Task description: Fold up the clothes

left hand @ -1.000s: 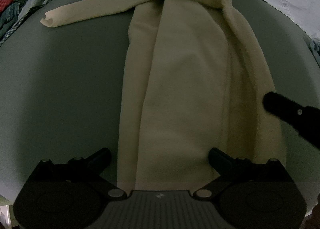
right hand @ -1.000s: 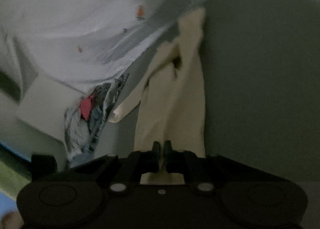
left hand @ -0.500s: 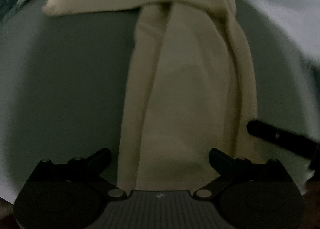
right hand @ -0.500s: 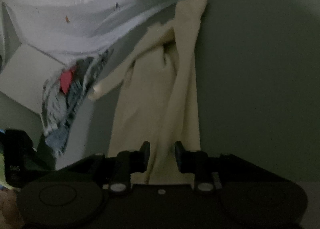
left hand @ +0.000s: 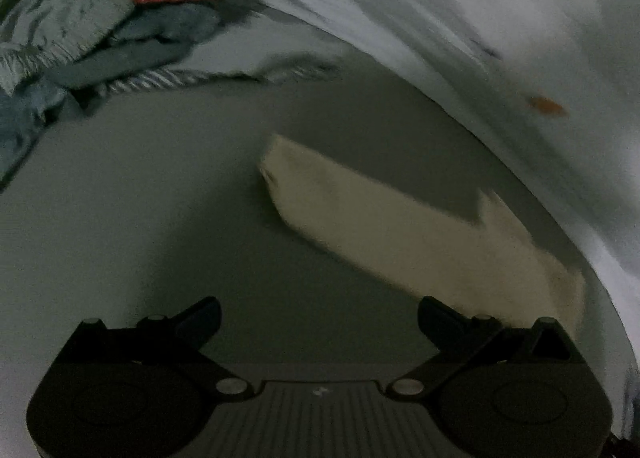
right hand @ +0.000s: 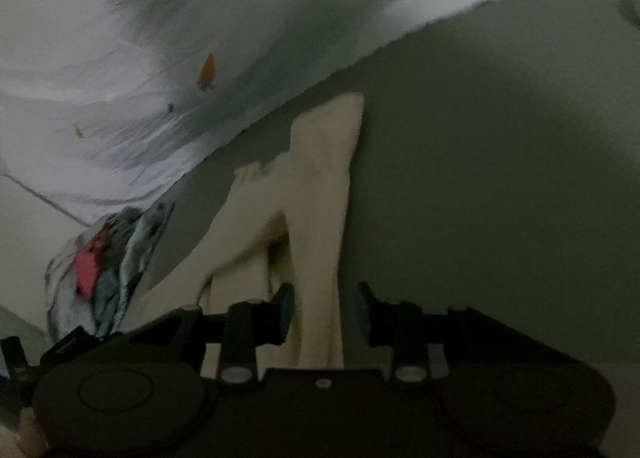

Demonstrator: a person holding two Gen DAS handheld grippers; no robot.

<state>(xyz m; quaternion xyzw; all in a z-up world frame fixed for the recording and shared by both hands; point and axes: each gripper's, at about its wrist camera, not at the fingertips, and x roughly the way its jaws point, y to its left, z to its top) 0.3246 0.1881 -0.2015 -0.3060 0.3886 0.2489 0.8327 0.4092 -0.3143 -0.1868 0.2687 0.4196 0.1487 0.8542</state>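
— Nearest the left wrist camera, what is the left gripper (left hand: 319, 316) doing?

— Its fingers are spread wide over the bare grey desk (left hand: 160, 217) and hold nothing. The right-hand finger (left hand: 444, 318) stands just at the near edge of the cream garment's sleeve (left hand: 380, 225); whether it touches the cloth I cannot tell.

— And the right gripper (right hand: 325, 312)?

— Partly spread, pinching nothing. A narrow strip of the cream garment (right hand: 316, 197) runs between its fingers, with a gap showing on either side.

— Where does the garment lie?

— On the desk, stretched away from the right gripper toward the far edge. In the left view its sleeve lies flat, slanting from the near right out to the middle of the desk, cuff end farthest.

— Any writing to read?

— None legible. The frames are dim and blurred.

— What lies beyond?

— A heap of clothes (left hand: 120, 25), with a red piece on top, sits at the far left corner of the desk. Behind the far edge hangs a pale sheet (right hand: 160, 57) with small orange marks. At the bottom left of the right view a bit of the person's hand (right hand: 28, 430) shows beside the gripper body.
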